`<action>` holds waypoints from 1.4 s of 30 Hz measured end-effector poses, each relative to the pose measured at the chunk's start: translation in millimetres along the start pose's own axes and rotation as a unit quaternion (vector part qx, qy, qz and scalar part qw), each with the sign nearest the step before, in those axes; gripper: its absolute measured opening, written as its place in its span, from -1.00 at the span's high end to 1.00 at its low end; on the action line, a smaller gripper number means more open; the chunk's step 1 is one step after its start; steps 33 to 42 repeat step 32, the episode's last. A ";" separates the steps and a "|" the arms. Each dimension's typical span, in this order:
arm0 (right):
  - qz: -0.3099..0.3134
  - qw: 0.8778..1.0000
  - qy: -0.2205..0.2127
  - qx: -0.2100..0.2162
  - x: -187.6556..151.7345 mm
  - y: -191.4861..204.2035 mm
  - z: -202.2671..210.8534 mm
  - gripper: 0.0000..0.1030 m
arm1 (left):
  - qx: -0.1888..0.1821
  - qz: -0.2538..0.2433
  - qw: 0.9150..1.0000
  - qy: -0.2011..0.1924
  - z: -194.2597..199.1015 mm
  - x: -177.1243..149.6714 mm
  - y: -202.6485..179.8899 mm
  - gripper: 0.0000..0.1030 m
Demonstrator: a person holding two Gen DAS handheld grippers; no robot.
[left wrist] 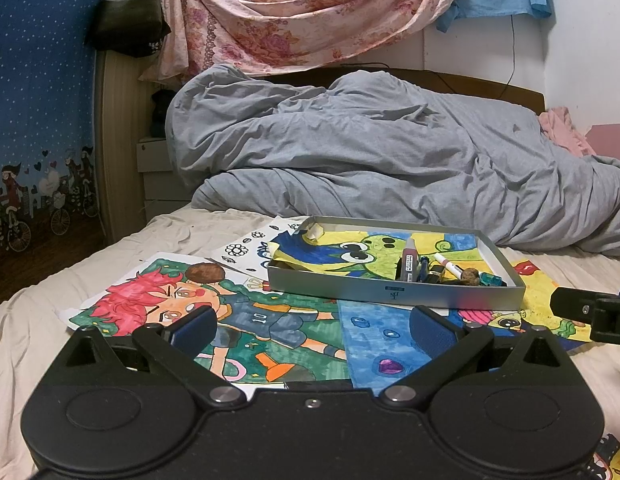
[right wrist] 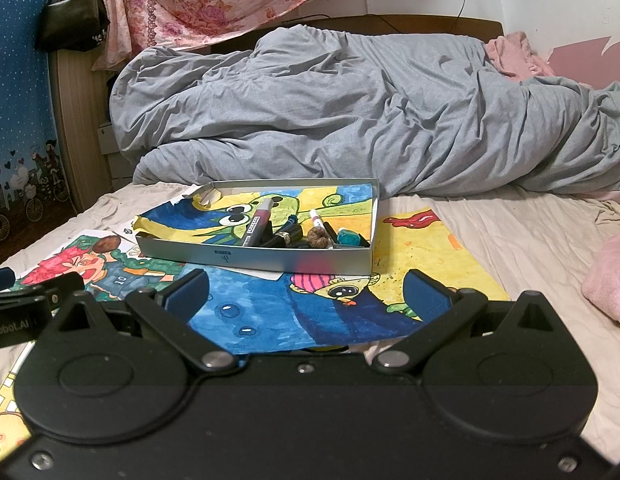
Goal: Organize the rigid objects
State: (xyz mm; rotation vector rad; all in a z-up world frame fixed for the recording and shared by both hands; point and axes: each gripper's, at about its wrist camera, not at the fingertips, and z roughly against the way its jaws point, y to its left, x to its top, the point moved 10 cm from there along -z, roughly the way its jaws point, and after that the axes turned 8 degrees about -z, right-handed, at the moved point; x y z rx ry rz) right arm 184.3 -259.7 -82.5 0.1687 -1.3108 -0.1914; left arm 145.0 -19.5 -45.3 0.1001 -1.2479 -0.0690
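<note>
While the grey tin [right wrist: 270, 258] holds markers and small bits at its right end, it lies ahead, long axis left-right, on drawings on the bed; both tools, left [left wrist: 310, 326] and right [right wrist: 306, 290], hang spread and empty, the right nearer.

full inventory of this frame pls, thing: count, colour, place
tray: 1, grey, on the drawings, mid-bed
markers: 2, grey and white, in tray
walnut: 1, brown, in tray
teal block: 1, in tray's right corner
dark small items: count unclear, in tray
round brown object: 1, on left drawing
drawings: several, multicoloured, spread on sheet
duvet: 1, grey, behind tray
black bag: 1, hanging upper left
left gripper: open, empty
right gripper: open, empty
</note>
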 end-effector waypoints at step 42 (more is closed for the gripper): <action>0.001 1.000 0.001 -0.001 0.2 0.6 -0.7 -0.99 | -0.004 -0.004 1.000 -0.001 -0.3 -1.5 -1.5 -0.98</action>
